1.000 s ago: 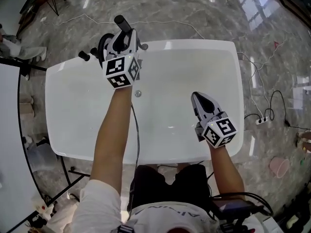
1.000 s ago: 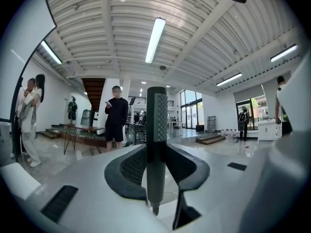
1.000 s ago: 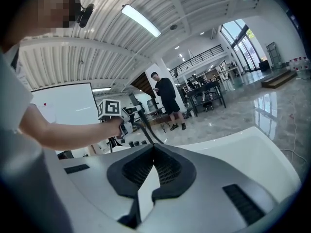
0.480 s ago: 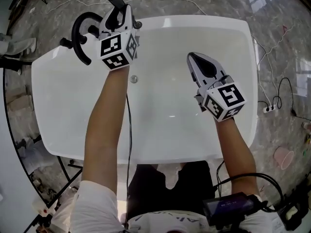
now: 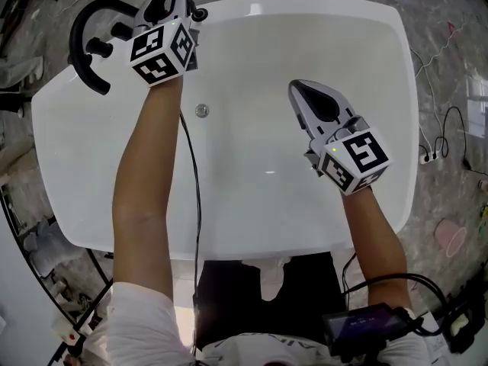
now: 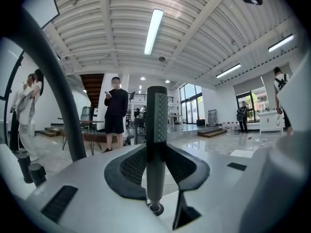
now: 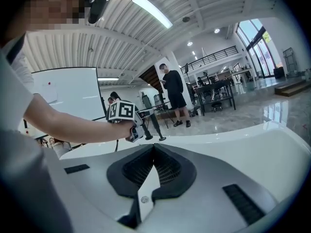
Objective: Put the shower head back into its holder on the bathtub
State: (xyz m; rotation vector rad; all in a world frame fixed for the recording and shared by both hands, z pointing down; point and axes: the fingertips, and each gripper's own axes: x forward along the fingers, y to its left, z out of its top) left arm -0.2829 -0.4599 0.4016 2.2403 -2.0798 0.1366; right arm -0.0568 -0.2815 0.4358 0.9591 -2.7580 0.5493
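The dark grey shower head handle (image 6: 156, 130) stands upright between the pads of my left gripper (image 6: 156, 176), which is shut on it. In the head view that gripper (image 5: 171, 0) is at the bathtub's far left rim, right beside the black arched faucet (image 5: 80, 29) and its knobs (image 5: 99, 48). The black hose (image 5: 192, 174) trails back along my left arm. The white bathtub (image 5: 252, 244) fills the middle of the view. My right gripper (image 5: 299, 90) hovers over the tub's right half, shut with nothing in it, its pads meeting at the tip (image 7: 153, 149).
A round drain fitting (image 5: 202, 110) sits in the tub wall below the left gripper. A power strip (image 5: 429, 157) and cables lie on the marble floor at right, with a pink object (image 5: 450, 239) nearby. A person (image 6: 115, 113) stands in the hall beyond.
Both grippers have sunk closer to the tub. The left one, still holding the shower head, has shifted up and left in the picture to beside the black faucet.
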